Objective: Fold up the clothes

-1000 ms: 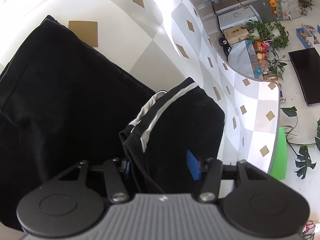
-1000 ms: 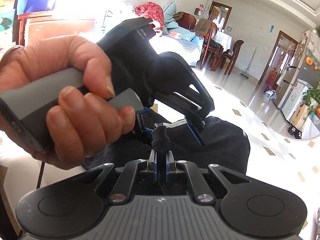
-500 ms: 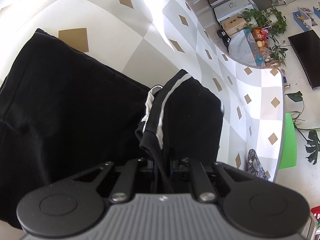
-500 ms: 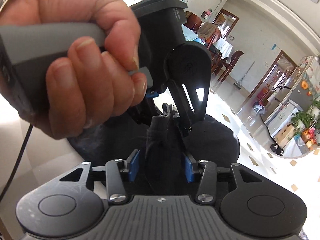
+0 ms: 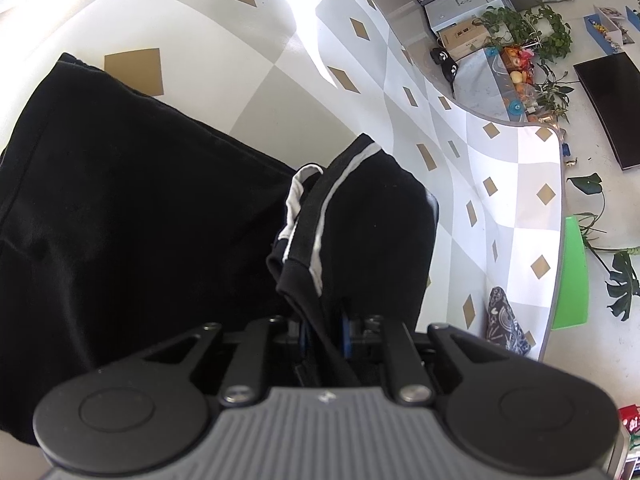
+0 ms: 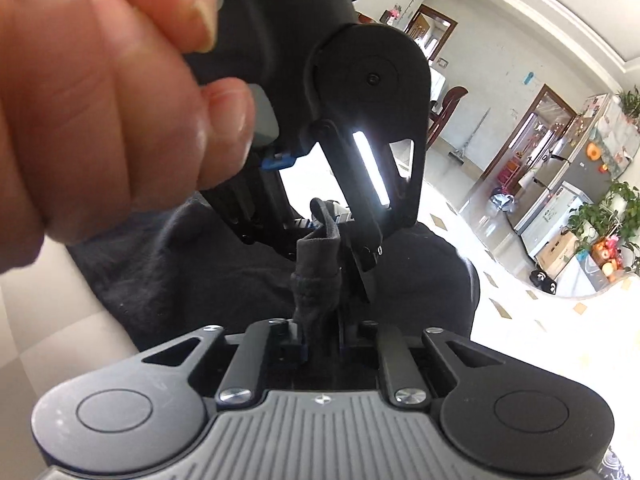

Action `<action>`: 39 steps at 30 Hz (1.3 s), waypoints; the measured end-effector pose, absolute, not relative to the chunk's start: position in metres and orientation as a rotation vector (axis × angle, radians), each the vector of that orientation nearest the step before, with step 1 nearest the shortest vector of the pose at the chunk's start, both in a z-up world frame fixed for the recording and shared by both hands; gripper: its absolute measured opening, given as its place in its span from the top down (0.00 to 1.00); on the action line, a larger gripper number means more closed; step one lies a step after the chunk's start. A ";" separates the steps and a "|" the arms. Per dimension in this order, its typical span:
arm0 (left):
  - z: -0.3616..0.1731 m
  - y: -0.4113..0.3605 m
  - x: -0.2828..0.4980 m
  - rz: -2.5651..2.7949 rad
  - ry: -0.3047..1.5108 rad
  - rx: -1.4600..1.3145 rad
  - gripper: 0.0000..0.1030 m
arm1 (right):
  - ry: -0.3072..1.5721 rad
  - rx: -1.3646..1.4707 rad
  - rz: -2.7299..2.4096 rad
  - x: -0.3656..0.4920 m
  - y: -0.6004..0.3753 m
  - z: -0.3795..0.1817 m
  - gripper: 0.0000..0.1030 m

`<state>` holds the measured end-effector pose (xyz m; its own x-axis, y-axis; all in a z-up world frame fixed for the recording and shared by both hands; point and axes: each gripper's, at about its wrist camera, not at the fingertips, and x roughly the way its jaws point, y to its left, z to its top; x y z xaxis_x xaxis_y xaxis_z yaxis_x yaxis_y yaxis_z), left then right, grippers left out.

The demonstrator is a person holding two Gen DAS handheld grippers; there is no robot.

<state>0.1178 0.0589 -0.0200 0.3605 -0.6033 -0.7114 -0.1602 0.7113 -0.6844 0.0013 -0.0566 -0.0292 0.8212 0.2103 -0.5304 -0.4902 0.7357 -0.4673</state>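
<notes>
Left wrist view: the left gripper [image 5: 325, 332] has its blue-padded jaws drawn close together on a black fold of the black garment [image 5: 132, 216].
Garment position: it lies spread over the checked tablecloth [image 5: 516, 184], with one bunched part lifted toward the left gripper.
Trim: a white stripe [image 5: 324, 216] runs along the raised black hem, just beyond the jaws.
Table edge: a green chair [image 5: 574, 276] stands beside it, and a patterned cloth [image 5: 505, 328] hangs near the corner.
Right wrist view: the right gripper [image 6: 320, 346] pinches a dark bunch of the same garment [image 6: 316, 276], which stands up between its narrow jaws.
Hand: a person's hand [image 6: 100, 112] wraps the grey handle of the other gripper, close above the cloth.
Background: a fridge [image 6: 560, 204] and leafy plants [image 6: 600, 216] stand at the far right.
</notes>
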 end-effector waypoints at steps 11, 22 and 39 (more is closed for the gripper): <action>-0.030 0.056 0.134 -0.374 1.196 -0.793 0.37 | 0.445 -0.581 0.430 -0.008 -0.076 -0.006 0.96; -0.005 0.053 0.127 -0.357 1.150 -0.700 0.85 | 0.407 -0.578 0.443 0.015 -0.082 0.017 0.96; 0.053 0.100 0.111 -0.336 1.082 -0.577 0.85 | 0.299 -0.524 0.495 0.012 -0.047 0.049 0.96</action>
<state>0.1109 0.1001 0.0530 0.4399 -0.5247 -0.7288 -0.0203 0.8055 -0.5922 0.0124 -0.0470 0.0493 0.8414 0.3715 -0.3925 -0.5203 0.7534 -0.4021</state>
